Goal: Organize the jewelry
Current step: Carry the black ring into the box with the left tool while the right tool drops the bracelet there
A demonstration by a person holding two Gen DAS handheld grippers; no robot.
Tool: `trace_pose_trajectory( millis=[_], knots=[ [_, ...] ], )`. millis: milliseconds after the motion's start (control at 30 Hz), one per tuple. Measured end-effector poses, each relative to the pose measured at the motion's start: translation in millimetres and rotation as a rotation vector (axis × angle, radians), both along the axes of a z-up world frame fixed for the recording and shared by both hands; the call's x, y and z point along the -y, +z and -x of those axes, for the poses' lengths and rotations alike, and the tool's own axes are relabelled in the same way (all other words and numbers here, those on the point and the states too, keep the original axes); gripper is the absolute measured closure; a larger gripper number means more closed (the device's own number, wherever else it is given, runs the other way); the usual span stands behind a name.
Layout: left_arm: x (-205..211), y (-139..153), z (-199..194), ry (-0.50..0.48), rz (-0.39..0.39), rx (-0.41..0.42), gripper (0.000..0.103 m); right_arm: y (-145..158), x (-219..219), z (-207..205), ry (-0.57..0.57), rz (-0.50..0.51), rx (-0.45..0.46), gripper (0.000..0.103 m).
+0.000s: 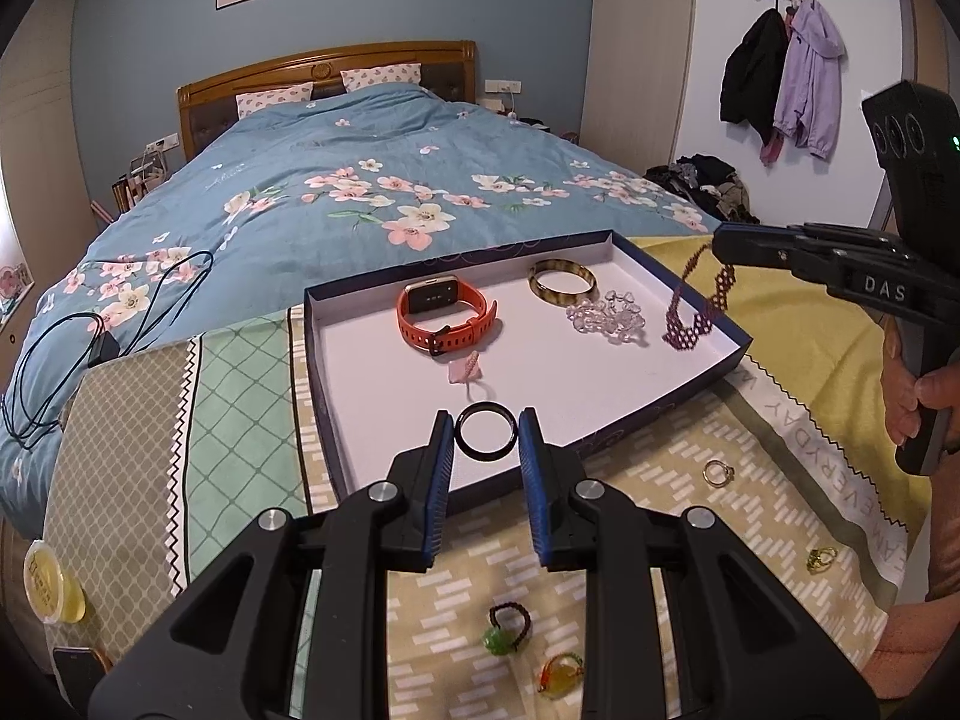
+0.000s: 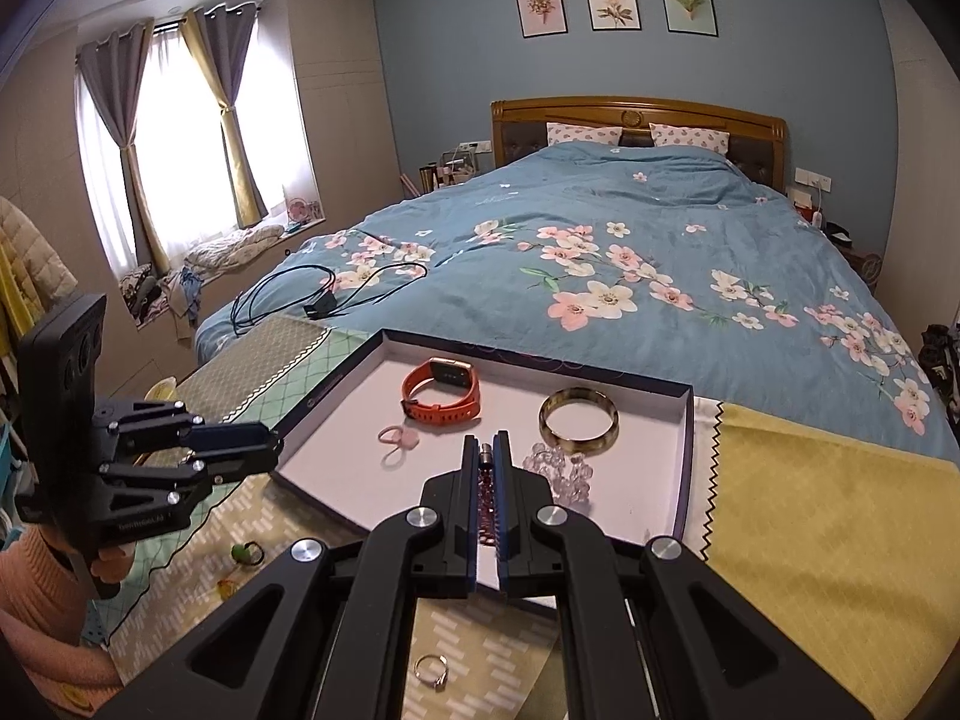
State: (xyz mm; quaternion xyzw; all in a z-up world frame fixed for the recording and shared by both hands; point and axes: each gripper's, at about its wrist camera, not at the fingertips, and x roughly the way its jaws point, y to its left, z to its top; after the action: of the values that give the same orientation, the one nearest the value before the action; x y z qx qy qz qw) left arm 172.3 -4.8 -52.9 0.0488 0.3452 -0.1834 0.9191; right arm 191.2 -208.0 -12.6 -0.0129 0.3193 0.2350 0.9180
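black hand-held gripper (image 1: 486, 441), blue pads, silver screws.

White floor of shallow dark-blue box tray (image 1: 336, 396) open near front-left; orange-strap smartwatch (image 1: 447, 318), amber bangle (image 1: 562, 282), clear bead cluster (image 1: 607, 318) crowd rear/right.

Bed (image 1: 336, 192) carries patterned cloth (image 1: 240, 420); tray (image 1: 336, 420), loose rings (image 1: 718, 471) lie on it.
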Motion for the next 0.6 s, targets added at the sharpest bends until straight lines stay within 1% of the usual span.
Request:
trace_pose_trajectory(
  millis=[600],
  knots=[
    [10, -15, -28, 0.004, -0.033, -0.037, 0.081, -18, -6, -30, -0.007, -0.015, -0.054, 0.100]
  ],
)
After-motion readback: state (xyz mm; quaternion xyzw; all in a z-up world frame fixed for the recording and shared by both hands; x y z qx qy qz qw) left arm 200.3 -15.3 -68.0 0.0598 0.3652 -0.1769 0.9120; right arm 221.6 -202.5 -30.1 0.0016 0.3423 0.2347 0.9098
